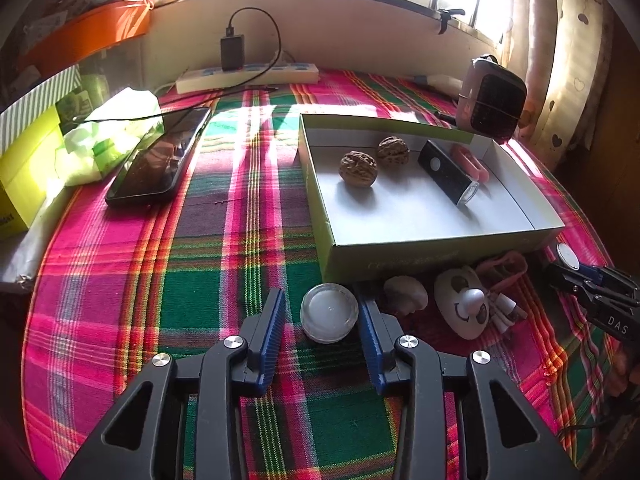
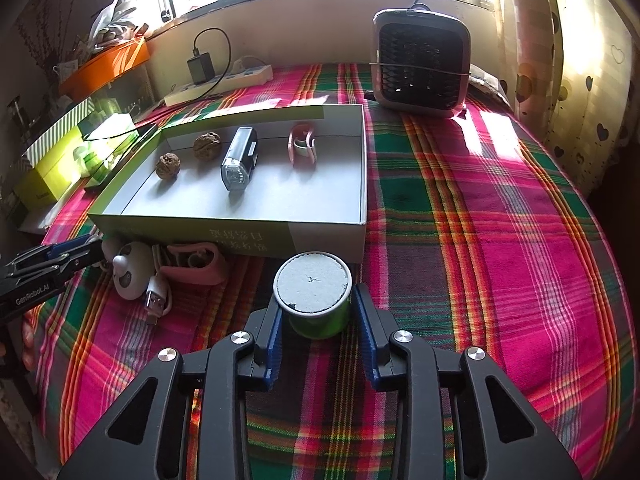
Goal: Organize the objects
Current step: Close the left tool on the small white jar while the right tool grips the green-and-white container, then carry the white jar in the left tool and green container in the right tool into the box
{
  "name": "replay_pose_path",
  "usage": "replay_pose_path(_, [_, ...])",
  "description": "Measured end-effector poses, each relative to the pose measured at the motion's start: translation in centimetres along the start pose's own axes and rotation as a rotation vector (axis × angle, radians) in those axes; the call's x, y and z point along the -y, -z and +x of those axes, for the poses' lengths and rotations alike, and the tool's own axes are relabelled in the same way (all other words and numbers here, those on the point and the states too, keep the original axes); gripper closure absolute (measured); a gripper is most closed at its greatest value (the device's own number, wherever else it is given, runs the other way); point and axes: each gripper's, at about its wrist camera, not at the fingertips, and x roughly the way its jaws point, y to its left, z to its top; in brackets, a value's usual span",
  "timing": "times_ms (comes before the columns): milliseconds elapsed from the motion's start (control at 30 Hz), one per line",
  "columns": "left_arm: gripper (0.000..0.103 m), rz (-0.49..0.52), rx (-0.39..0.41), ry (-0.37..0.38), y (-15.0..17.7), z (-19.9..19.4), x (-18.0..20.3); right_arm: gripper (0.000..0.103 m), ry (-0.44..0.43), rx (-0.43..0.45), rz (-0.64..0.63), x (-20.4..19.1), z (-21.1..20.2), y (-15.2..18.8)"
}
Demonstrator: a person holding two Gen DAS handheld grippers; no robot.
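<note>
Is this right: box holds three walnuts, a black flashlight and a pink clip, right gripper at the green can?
Not quite: two walnuts, not three, as the right wrist view shows. The box does hold the black flashlight and pink clip; the right gripper brackets the green can.

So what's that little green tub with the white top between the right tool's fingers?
The short green cylindrical tub stands upright on the plaid cloth, just in front of the shallow green cardboard box. Its flat, round top is speckled grey-white. The right tool brackets it, blue fingers close on each side.
</note>
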Motion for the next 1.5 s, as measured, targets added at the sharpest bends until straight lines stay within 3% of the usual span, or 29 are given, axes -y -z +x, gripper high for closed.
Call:
replay_pose_path(133, [0.077,-0.009,0.002,-0.007,0.08,-0.08,-0.23,0.070,-0.002,0.003,0.004,0.09,-0.05,-0.01])
replay_pose_path(333, [0.077,-0.010,0.002,-0.005,0.05,-0.11,-0.24,0.074,0.001,0.012,0.008,0.16,-0.27,0.00])
replay_pose_path(1500, [0.077,-0.001,0.014,0.013,0.10,-0.44,0.31,0.074,-0.020,0.027,0.026,0.29,-0.59,0.07])
